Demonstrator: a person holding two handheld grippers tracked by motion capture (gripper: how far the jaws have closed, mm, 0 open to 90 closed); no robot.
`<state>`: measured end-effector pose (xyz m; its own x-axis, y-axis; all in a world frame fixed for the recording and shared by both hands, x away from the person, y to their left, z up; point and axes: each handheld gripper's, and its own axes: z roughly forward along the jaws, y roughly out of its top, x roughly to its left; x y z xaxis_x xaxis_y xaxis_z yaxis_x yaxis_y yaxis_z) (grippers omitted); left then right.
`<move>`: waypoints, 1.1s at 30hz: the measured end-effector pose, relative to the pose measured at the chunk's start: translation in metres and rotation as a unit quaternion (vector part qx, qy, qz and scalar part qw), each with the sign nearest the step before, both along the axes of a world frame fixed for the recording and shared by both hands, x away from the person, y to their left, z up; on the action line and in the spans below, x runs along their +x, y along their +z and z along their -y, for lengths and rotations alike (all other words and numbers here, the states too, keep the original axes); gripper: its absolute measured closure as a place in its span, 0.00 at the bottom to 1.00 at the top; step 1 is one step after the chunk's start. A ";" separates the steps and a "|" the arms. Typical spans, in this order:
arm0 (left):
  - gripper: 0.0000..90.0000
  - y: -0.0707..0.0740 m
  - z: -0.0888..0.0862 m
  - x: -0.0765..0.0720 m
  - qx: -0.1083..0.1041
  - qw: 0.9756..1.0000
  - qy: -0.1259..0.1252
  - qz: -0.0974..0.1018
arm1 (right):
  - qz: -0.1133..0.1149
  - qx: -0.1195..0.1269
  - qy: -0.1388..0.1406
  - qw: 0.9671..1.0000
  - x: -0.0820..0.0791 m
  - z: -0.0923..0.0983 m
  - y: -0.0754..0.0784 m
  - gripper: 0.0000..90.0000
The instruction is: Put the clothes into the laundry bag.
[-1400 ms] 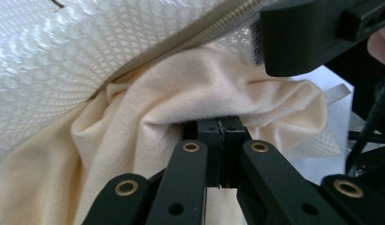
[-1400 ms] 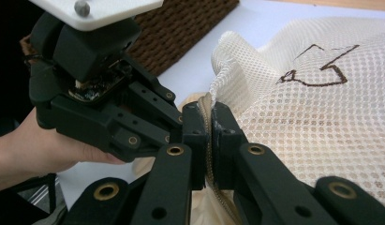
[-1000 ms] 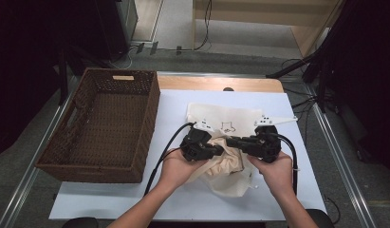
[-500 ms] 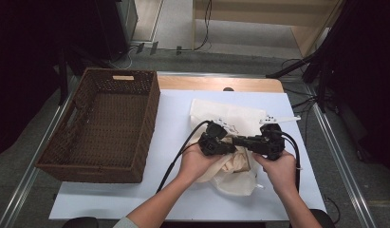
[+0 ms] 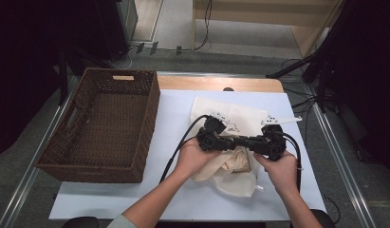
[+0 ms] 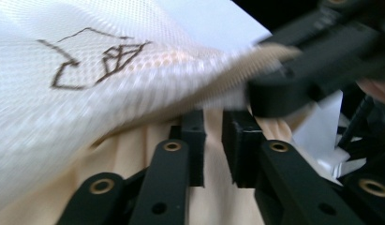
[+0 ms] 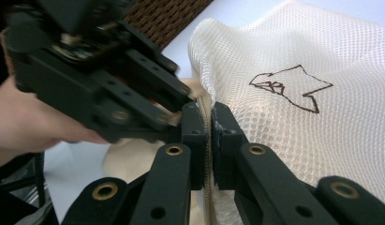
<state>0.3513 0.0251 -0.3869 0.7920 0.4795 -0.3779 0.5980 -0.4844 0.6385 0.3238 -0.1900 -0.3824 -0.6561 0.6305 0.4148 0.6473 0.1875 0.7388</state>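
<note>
A white mesh bag (image 5: 235, 116) with a dark line drawing lies on the white table top, and a cream cloth (image 5: 233, 161) bulges out of its near end. The two grippers point at each other over the bag's opening. My right gripper (image 7: 210, 136) (image 5: 248, 141) is shut on the mesh bag's edge (image 7: 274, 93). My left gripper (image 6: 213, 140) (image 5: 236, 142) faces it from the left. Its jaws have just been opening and stand a little apart. The cream cloth (image 6: 134, 159) shows through the gap, and the pads do not press on it. The mesh (image 6: 63, 93) hangs over them.
A deep brown wicker basket (image 5: 102, 123) stands on the left half of the table, beside the bag. The white table sheet (image 5: 183, 199) has metal rails along both sides. Black cables trail from both grippers toward the front edge.
Both hands have shifted to the right over the bag, the left one closing up on the right gripper. The left jaws have parted slightly. The right stays clamped on the mesh.
</note>
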 end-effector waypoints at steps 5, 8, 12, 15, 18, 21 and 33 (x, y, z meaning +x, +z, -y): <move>0.62 0.015 -0.021 -0.008 -0.005 1.000 -0.005 0.003 | -0.003 0.004 0.000 1.000 0.000 0.001 -0.002 0.96; 0.57 0.020 -0.032 -0.012 -0.013 1.000 -0.009 0.006 | -0.002 0.003 0.003 1.000 0.000 0.000 -0.002 0.96; 0.48 0.024 -0.048 -0.019 -0.022 0.999 -0.009 0.023 | -0.003 0.001 0.006 1.000 0.001 0.001 -0.002 0.96; 0.42 0.023 -0.056 -0.024 -0.026 0.999 -0.005 0.024 | -0.005 0.001 0.011 1.000 0.002 0.001 -0.003 0.95; 0.38 0.020 -0.065 -0.030 -0.024 0.999 -0.005 0.024 | -0.006 -0.005 0.014 1.000 0.002 0.003 -0.003 0.95; 0.35 0.014 -0.072 -0.036 -0.022 0.999 -0.005 0.029 | -0.001 -0.013 0.013 1.000 0.001 0.006 -0.003 0.94; 0.30 -0.010 -0.098 -0.059 -0.010 1.000 0.000 0.027 | -0.009 -0.014 0.020 1.000 0.009 0.012 -0.006 0.94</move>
